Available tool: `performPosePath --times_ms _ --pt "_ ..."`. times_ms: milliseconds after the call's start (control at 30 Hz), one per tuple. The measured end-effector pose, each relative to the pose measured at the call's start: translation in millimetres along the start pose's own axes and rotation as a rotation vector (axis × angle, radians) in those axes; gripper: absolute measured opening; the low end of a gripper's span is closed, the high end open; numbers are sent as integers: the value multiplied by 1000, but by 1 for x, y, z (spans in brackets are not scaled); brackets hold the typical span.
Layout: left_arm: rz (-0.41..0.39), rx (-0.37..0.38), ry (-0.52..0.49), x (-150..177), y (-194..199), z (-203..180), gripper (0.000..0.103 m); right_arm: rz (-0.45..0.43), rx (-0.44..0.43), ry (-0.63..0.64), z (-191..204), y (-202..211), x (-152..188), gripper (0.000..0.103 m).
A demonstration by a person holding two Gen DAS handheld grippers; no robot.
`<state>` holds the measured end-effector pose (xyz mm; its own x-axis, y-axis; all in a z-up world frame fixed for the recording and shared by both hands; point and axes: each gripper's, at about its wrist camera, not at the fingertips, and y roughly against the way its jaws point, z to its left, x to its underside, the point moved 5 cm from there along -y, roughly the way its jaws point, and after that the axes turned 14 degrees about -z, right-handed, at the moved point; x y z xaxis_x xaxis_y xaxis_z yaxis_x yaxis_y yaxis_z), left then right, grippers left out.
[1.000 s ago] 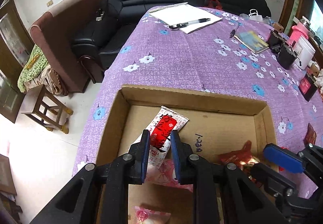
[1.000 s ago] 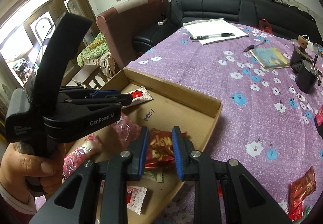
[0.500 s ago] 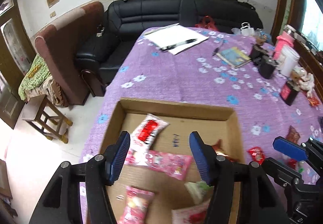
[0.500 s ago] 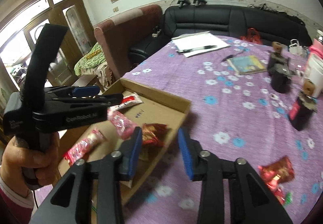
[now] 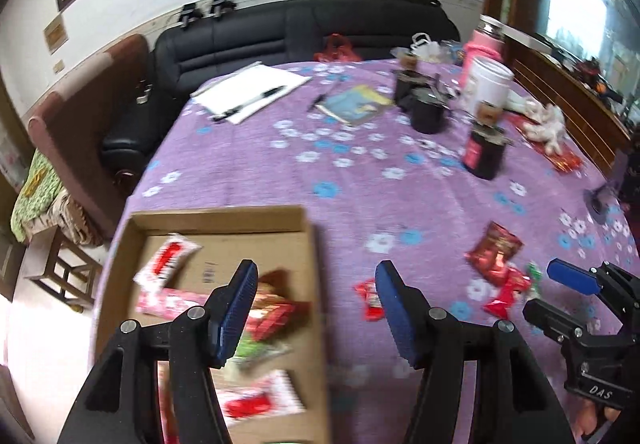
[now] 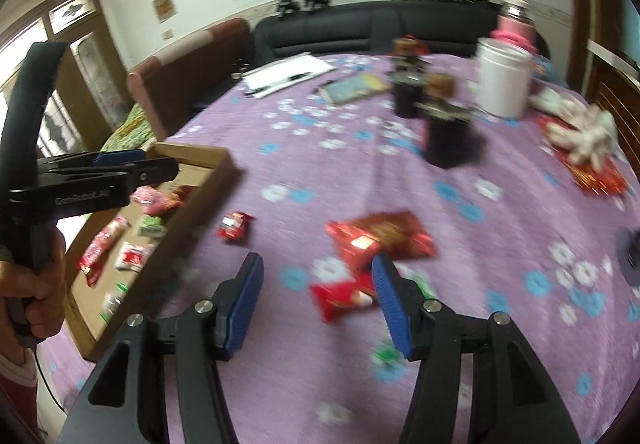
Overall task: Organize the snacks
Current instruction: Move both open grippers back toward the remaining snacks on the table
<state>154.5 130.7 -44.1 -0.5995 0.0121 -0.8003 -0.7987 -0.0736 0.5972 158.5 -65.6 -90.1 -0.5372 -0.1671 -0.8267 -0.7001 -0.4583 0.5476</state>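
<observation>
Both grippers are empty now, jaws spread wide; a second ago each was clamped on a packet inside the box, so those two drops are done.

Left wrist view: left gripper [image 5: 316,308] has pulled up and swung right, straddling the box [image 5: 312,244] wall. Several packets lie in the box, blurred. A small red packet [image 5: 370,298] sits on the desk [image 5: 360,172] just outside the wall, and a red foil cluster [image 5: 498,262] lies further right.

Right wrist view: right gripper [image 6: 316,308] has left the box and hangs over loose snacks: a red packet [image 6: 344,296] between its fingers, a large red foil bag [image 6: 380,238] just beyond, green candies nearby. Likely next pick. Dark jars [image 6: 444,136] and a white tub [image 6: 502,78] stand well behind, not blocking.
</observation>
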Motion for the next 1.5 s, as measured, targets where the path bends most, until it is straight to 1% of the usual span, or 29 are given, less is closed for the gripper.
performPosePath --times_ms 67,233,433,600,767,900,1000,1100,1233,1367,1500 --pt "4 -7 -17 3 -3 -12 71 4 18 -7 -12 5 5 55" --pt "25 -24 -35 12 -13 -34 71 0 51 -8 -30 17 14 55" --pt "34 -108 -37 25 -23 -39 71 0 72 17 -36 17 21 55" --pt "53 -146 -28 35 -33 -38 71 8 59 14 -37 12 25 55" --pt "54 -173 -28 40 -40 -36 71 8 29 29 -26 7 26 55" --pt "63 -174 -18 42 -44 -31 71 13 0 39 -15 0 27 55" --pt "71 -172 -17 44 -48 -29 71 24 -2 53 -11 -7 29 55" --pt "76 -168 -11 45 -50 -28 71 27 9 60 -12 -9 30 55" --pt "79 -160 -13 45 -52 -30 71 31 36 40 -25 -8 35 55" --pt "84 -163 -9 45 -54 -30 71 60 59 25 -33 -14 40 55" --pt "86 -171 -25 46 -56 -31 71 79 62 35 -31 -20 45 52"
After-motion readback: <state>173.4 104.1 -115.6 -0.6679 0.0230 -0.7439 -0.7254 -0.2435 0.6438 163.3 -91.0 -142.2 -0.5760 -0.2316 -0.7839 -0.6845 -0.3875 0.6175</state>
